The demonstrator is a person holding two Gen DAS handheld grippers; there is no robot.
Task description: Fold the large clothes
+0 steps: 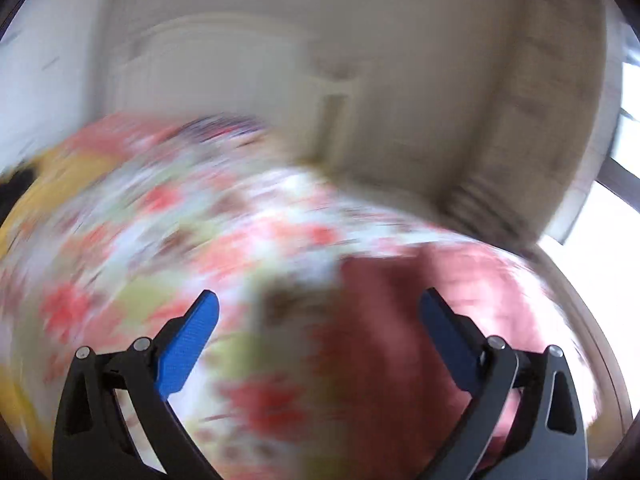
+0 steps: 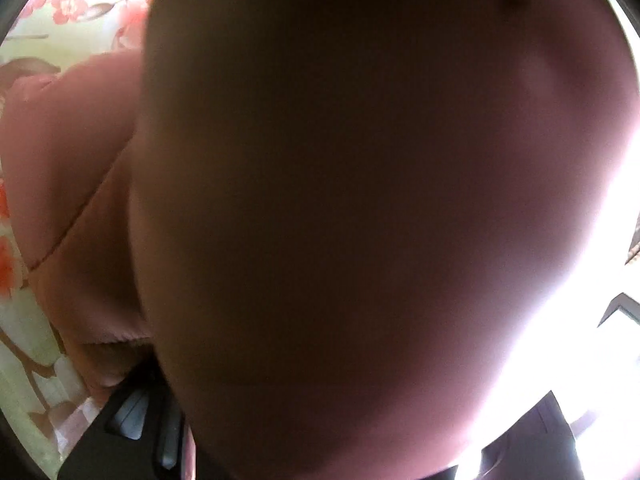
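Observation:
The left wrist view is heavily motion-blurred. My left gripper is open and empty, its blue pads spread wide above a pink garment that lies on a floral bedsheet. In the right wrist view the pink garment hangs right against the lens and fills most of the frame. It hides the right gripper's fingertips; only the black finger bases show at the bottom. Whether the right gripper holds the cloth cannot be told. More of the garment lies on the floral sheet at the left.
A beige headboard or wall panel rises behind the bed. A yellow item lies at the bed's far left. A bright window glares at the right.

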